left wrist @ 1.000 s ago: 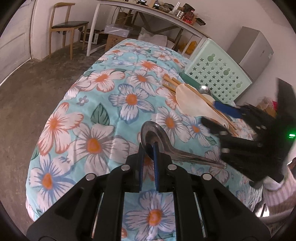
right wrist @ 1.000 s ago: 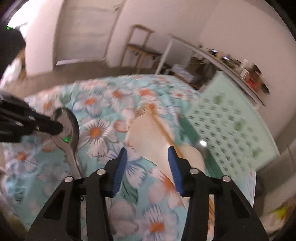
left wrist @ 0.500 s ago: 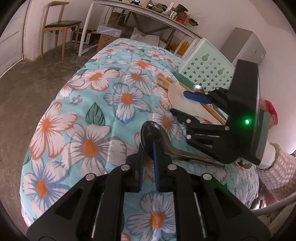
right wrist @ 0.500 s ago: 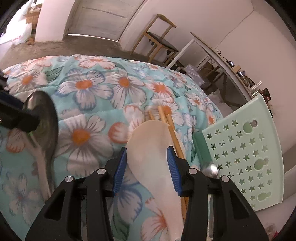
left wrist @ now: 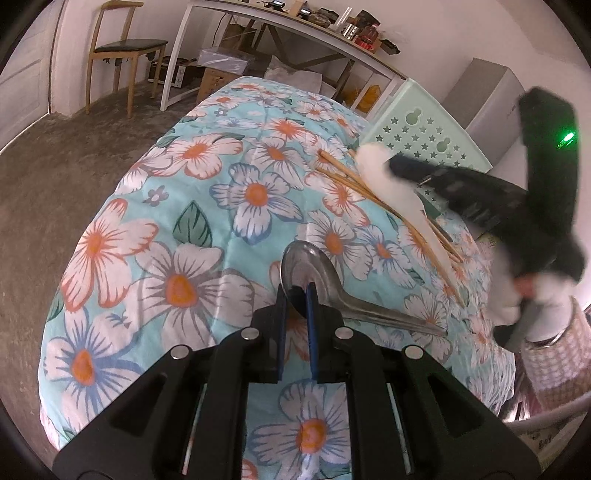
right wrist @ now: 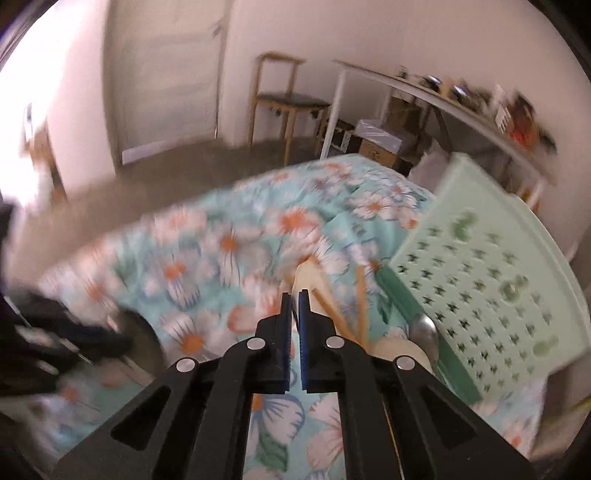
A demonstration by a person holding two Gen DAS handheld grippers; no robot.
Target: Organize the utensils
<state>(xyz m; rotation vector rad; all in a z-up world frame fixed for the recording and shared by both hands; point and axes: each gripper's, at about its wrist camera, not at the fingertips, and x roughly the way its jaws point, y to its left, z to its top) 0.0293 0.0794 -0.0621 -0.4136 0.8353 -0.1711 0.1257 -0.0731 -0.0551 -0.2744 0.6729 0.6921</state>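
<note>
Both grippers clamped on utensils over floral cloth

Left gripper (left wrist: 295, 295) pinches metal spoon (left wrist: 314, 269) bowl, handle lying on cloth (left wrist: 177, 229) — right gripper (right wrist: 294, 301) just closed on white scoop (left wrist: 384, 181), lifted over chopsticks (left wrist: 343, 173) beside green basket (left wrist: 436, 144).

The left wrist picture is sharp and softly lit, with no hard shadows on the flowered cloth (left wrist: 229, 192). The metal spoon (left wrist: 314, 273) shines a little. The right gripper (left wrist: 402, 168) is smeared with blur there, and a small green light (left wrist: 564, 138) glows on it. The right wrist picture is blurry all over (the flowers look like smudges). Strong white glare (right wrist: 33, 122) washes out its left side. The pale green basket (right wrist: 491, 280) has fuzzy holes. Both pictures are round, with black corners, and straight things like the long white table (left wrist: 295, 33) bend near the edges.
</note>
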